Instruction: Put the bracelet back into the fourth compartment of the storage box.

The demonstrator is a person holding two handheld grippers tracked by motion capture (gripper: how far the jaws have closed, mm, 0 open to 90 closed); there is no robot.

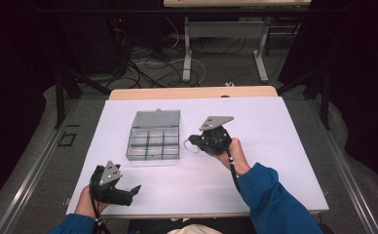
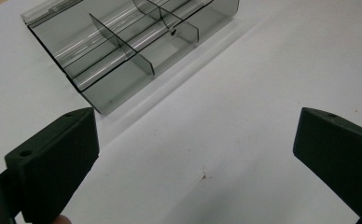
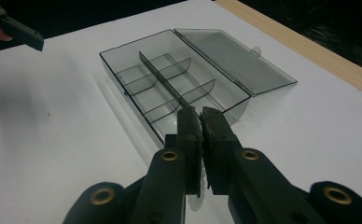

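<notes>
A smoky grey, see-through plastic compartment box (image 1: 153, 141) is lying on the white sheet covering the table (image 1: 274, 146), left of the sheet's middle in the high view. Its hinged flat lid (image 1: 156, 118) is lying folded back flat on the sheet on the far side of the box, with a small clasp tab at its far edge. Thin dividers are splitting the open tray into several compartments, and every compartment that can be seen is looking empty.

The right gripper (image 1: 193, 140) is hovering just beside the box's right side in the high view, its tips pointing toward the box. In the right gripper view its two black jaws (image 3: 201, 119) are standing pressed together, clenched on nothing, with the near corner of the box just beyond them. A hand in a blue sleeve (image 1: 270, 195) is holding it.

The left gripper (image 1: 133, 190) is sitting low near the front edge of the sheet, well apart from the box. In the left gripper view its jaws are standing wide apart, released, with only bare white sheet between them and the near wall of the box (image 2: 123, 56) farther off.

A light wooden table edge (image 1: 192, 92) is showing beyond the sheet, and cables are lying on the floor behind.
</notes>
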